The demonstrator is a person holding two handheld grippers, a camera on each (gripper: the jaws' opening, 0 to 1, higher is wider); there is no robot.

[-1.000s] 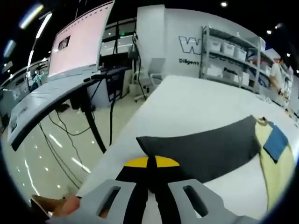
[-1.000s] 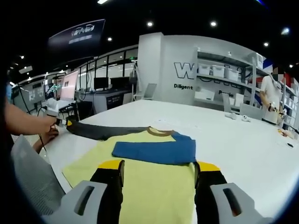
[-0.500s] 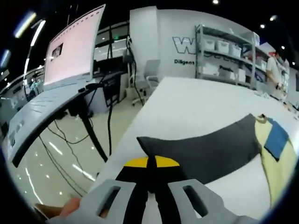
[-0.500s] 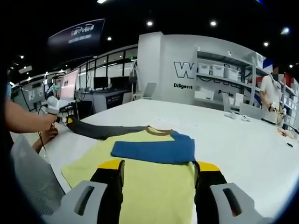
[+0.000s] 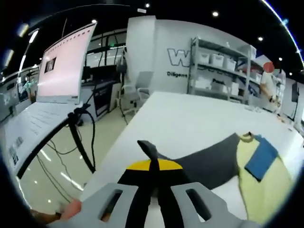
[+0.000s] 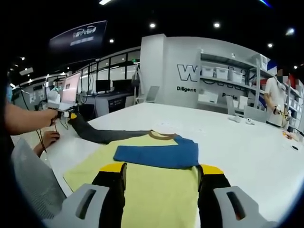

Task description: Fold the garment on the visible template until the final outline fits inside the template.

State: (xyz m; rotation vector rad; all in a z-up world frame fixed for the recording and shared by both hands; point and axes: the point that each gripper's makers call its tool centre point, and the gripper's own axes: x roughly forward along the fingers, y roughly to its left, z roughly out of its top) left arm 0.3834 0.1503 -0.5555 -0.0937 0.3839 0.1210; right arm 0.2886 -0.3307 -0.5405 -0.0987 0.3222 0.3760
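A yellow shirt (image 6: 156, 190) lies flat on the white table (image 6: 247, 147), its blue sleeve (image 6: 159, 154) folded across the chest. Its dark grey sleeve (image 6: 107, 135) stretches left, with the cuff lifted off the table. My left gripper (image 5: 154, 164) is shut on that cuff (image 5: 148, 148), and the grey sleeve (image 5: 204, 159) runs right from there to the yellow body (image 5: 259, 190) and blue sleeve (image 5: 261, 159). The left gripper (image 6: 66, 115) also appears at the left in the right gripper view, held by a hand. My right gripper (image 6: 161, 183) hovers open over the shirt's lower part, holding nothing.
A desk with a large monitor (image 5: 64, 66) and hanging cables (image 5: 83, 137) stands left of the table. Shelving with white bins (image 6: 228, 78) lines the back wall. A person (image 6: 275, 102) stands at the far right. Small items (image 6: 240, 118) lie on the table's far side.
My left gripper has raised the grey sleeve's cuff off the table, so the sleeve now slopes upward to the left. The right gripper has stayed still.
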